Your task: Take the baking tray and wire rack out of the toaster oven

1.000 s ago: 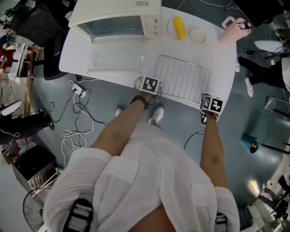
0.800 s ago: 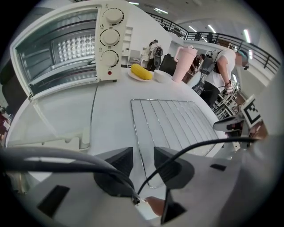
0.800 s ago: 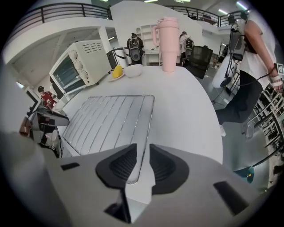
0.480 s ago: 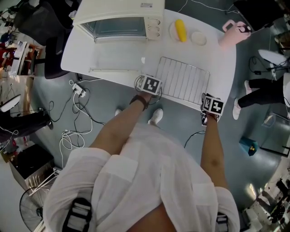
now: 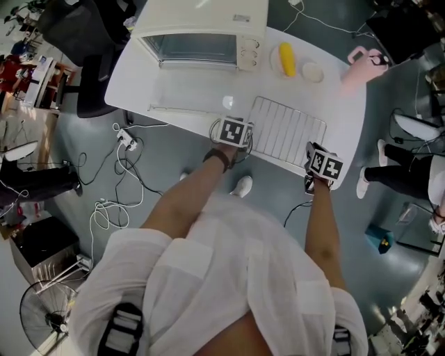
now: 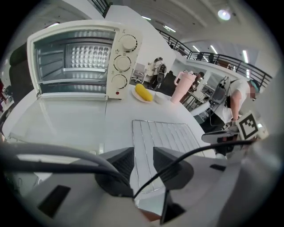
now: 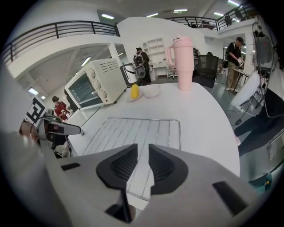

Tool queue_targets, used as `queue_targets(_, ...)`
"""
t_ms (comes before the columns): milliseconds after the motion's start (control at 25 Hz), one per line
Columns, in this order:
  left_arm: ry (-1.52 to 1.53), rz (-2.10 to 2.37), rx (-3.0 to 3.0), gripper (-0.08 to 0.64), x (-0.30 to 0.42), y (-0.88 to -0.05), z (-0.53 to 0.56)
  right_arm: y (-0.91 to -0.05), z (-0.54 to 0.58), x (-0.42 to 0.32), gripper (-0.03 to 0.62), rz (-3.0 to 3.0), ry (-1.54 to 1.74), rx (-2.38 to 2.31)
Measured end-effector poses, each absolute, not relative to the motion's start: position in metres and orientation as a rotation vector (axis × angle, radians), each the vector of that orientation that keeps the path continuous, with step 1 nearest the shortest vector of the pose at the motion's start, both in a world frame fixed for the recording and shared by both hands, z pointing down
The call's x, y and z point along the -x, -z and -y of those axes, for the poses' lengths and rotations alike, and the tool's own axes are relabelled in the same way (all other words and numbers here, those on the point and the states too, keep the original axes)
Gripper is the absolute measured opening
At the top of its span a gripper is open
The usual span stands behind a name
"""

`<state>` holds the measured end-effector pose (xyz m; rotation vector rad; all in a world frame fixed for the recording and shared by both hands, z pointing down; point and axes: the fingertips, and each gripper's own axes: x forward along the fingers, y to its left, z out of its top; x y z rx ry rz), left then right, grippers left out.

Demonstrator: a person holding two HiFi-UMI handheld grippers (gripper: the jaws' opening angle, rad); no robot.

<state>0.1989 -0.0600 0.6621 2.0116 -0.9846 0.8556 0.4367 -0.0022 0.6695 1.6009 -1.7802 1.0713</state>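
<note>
Ahead-left past the wire rack (image 5: pixel 288 132), the toaster oven (image 5: pixel 201 24) sits nearer the left gripper (image 6: pixel 143 156) than the right gripper (image 7: pixel 143 153); both are empty, jaws apart, just narrowing.

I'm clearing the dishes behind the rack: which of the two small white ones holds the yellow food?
The plate right beside the toaster oven holds the yellow food; the bowl next to it, toward the pink tumbler, shows nothing yellow.

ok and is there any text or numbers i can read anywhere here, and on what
Nothing can be read as words or numbers in any view.
Label on top of the toaster oven: too small to read.
Marks round its dials: too small to read.
Square markers on the cubes: black-and-white patterns, no letters.
</note>
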Motion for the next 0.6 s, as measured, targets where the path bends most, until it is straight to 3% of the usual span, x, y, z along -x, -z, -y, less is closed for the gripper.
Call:
queue_targets(320, -0.633, 0.969, -2.002, 0.105, -0.197, -0.634, 0.07, -0.649, 0.019, -0.407, 0.075, 1.894, -1.066, -1.597)
queue_targets(600, -0.309, 0.905, -2.019, 0.021, -0.199, -0.589, 0.082, -0.62, 0.033, -0.38, 0.071, 2.041, -1.045, -1.583)
